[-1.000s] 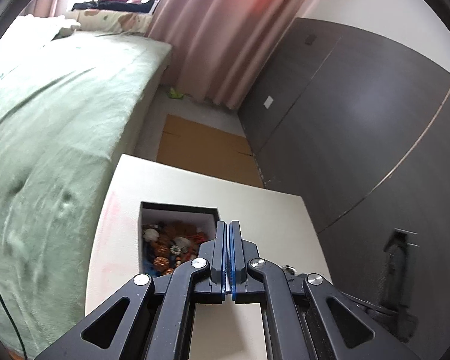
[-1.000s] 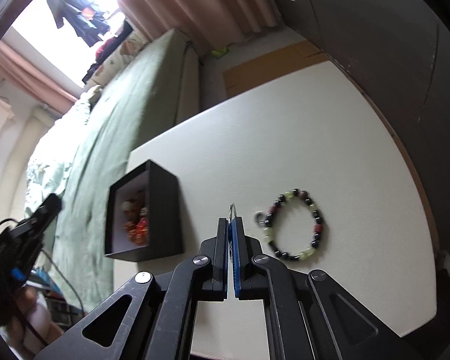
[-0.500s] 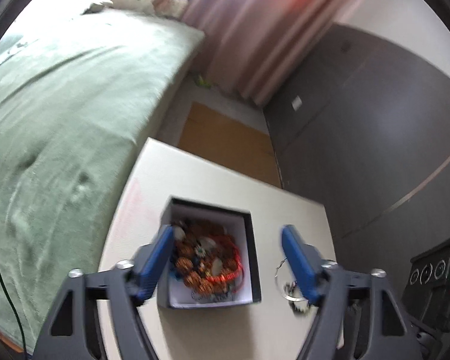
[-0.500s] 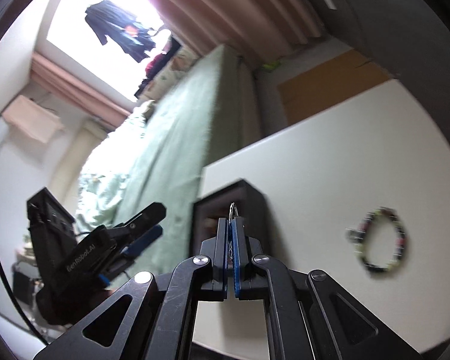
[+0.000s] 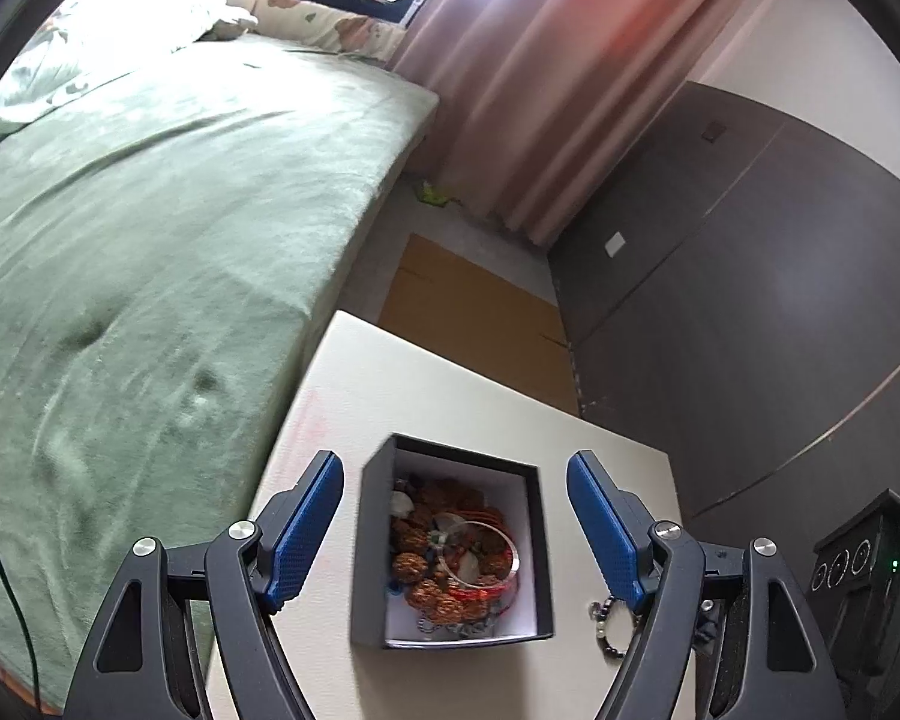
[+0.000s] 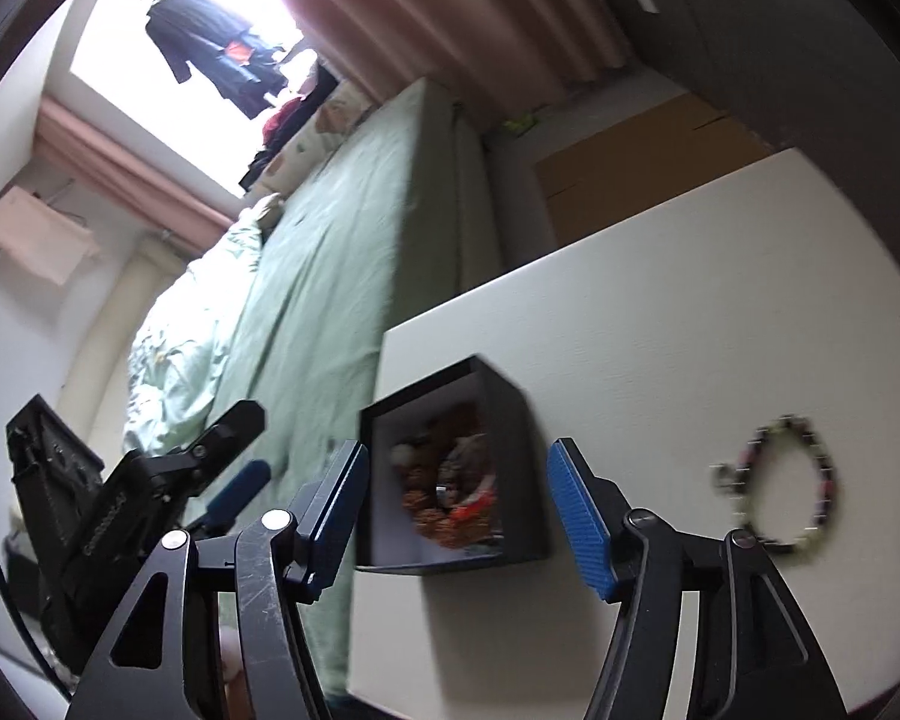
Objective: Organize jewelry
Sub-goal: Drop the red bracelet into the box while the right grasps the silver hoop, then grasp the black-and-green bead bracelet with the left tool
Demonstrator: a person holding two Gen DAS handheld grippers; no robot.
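A black box [image 5: 366, 546] with a white inside stands on the white table [image 5: 450, 396]. It holds a heap of orange-brown beads, a red cord and a clear bangle [image 5: 480, 558]. My left gripper [image 5: 453, 516] is open and empty, jaws wide either side of the box, above it. My right gripper [image 6: 456, 510] is open and empty, with the box [image 6: 516, 468] between its fingers in view. A bracelet of dark and pale green beads [image 6: 780, 492] lies on the table right of the box; part of it shows in the left wrist view [image 5: 606, 624].
A bed with a green cover [image 5: 120, 252] runs along the table's left side. Pink curtains [image 5: 540, 90] and dark cabinet doors [image 5: 780, 276] stand behind. Cardboard [image 5: 474, 312] lies on the floor past the table's far edge. The left gripper's body [image 6: 120, 498] shows left of my right fingers.
Both grippers have opened from shut. The right gripper opened in the last half second and swung left, from over the bracelet toward the box. The left view rose over the box.
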